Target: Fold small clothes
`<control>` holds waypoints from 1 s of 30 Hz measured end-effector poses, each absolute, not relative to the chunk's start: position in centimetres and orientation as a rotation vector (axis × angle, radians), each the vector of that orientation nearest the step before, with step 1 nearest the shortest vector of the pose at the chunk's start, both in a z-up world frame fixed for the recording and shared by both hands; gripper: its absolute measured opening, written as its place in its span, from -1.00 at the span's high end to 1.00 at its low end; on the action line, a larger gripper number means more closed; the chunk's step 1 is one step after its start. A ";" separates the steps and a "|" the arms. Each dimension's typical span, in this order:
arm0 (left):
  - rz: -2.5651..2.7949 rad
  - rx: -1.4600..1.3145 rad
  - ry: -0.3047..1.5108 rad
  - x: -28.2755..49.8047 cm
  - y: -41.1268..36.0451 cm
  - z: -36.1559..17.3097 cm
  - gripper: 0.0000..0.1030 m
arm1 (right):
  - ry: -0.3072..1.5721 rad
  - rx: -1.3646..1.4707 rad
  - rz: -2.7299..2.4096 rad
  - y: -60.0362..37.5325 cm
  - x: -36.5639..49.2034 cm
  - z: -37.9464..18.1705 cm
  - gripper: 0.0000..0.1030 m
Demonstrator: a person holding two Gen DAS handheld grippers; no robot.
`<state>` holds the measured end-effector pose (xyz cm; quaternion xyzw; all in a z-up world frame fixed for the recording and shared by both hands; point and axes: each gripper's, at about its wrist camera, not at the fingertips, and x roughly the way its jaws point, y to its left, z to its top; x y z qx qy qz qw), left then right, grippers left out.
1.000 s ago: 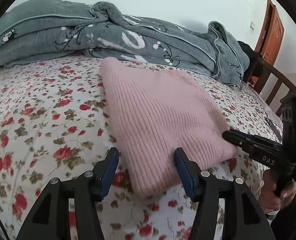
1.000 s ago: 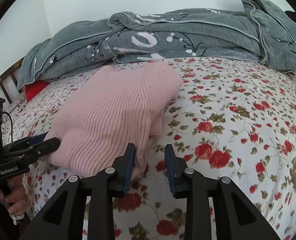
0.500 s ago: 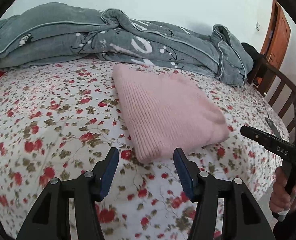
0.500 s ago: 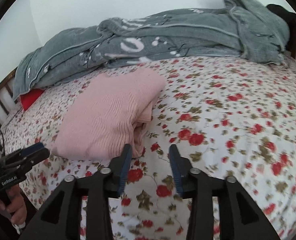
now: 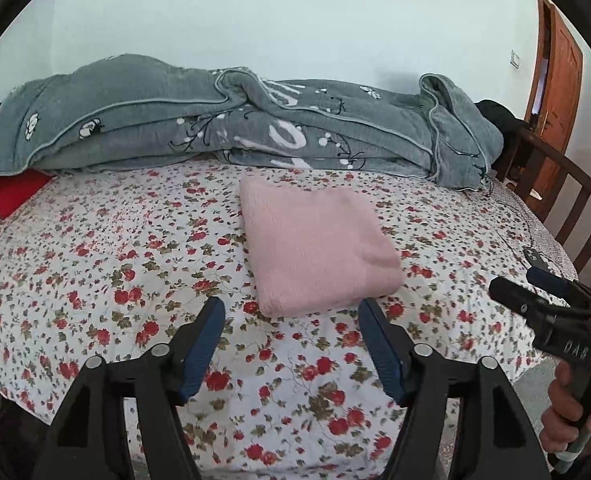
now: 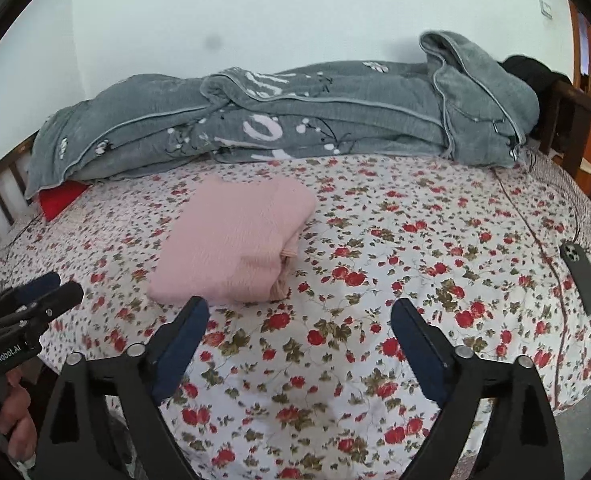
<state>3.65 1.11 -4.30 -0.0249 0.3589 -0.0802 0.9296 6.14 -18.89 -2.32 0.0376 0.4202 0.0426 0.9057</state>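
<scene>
A pink knitted garment (image 5: 315,244) lies folded into a neat block on the flowered bedsheet (image 5: 115,264), and the right wrist view shows the pink garment (image 6: 235,248) left of centre. My left gripper (image 5: 291,312) hangs above the sheet just in front of the garment, its jaws opening with nothing between them. My right gripper (image 6: 299,312) is raised to the right of the garment's near corner, its jaws opening wide and empty. Each view shows the other gripper at its edge: the right gripper (image 5: 535,292) and the left gripper (image 6: 43,292), each held in a hand.
A rumpled grey blanket (image 5: 235,124) lies along the far side of the bed against the wall. A red item (image 5: 15,192) pokes out under its left end. A dark phone (image 6: 581,276) with a cable rests near the bed's right edge. A wooden bed rail (image 5: 567,184) and door stand at right.
Both grippers have drawn back and up from the pink garment, which now lies free on the sheet. The right jaws have spread wide; the left jaws have widened a little.
</scene>
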 end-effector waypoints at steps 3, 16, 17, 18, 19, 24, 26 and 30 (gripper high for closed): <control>-0.151 -0.019 0.723 3.0 0.4 -3.5 -0.45 | 0.839 0.053 0.077 -18.6 5.2 -1.4 -0.95; -0.095 -0.016 0.696 2.0 0.0 -2.2 -0.57 | 0.819 0.068 0.066 -19.3 3.6 -0.4 -0.97; -0.094 -0.018 0.697 2.0 0.0 -2.2 -0.57 | 0.819 0.069 0.063 -19.3 3.6 -0.4 -0.97; -0.094 -0.019 0.698 2.0 0.0 -2.3 -0.57 | 0.818 0.070 0.061 -19.2 3.5 -0.4 -0.97; -0.095 -0.018 0.698 2.0 0.0 -2.3 -0.57 | 0.818 0.069 0.062 -19.3 3.5 -0.4 -0.97; -0.100 0.000 0.699 1.8 -0.2 -2.4 -0.57 | 0.818 0.072 0.060 -19.4 3.4 -0.4 -0.97; -0.101 0.000 0.701 1.8 -0.3 -2.4 -0.57 | 0.818 0.076 0.060 -19.5 3.4 -0.4 -0.97; -0.101 0.000 0.701 1.8 -0.2 -2.4 -0.57 | 0.817 0.077 0.061 -19.6 3.4 -0.4 -0.97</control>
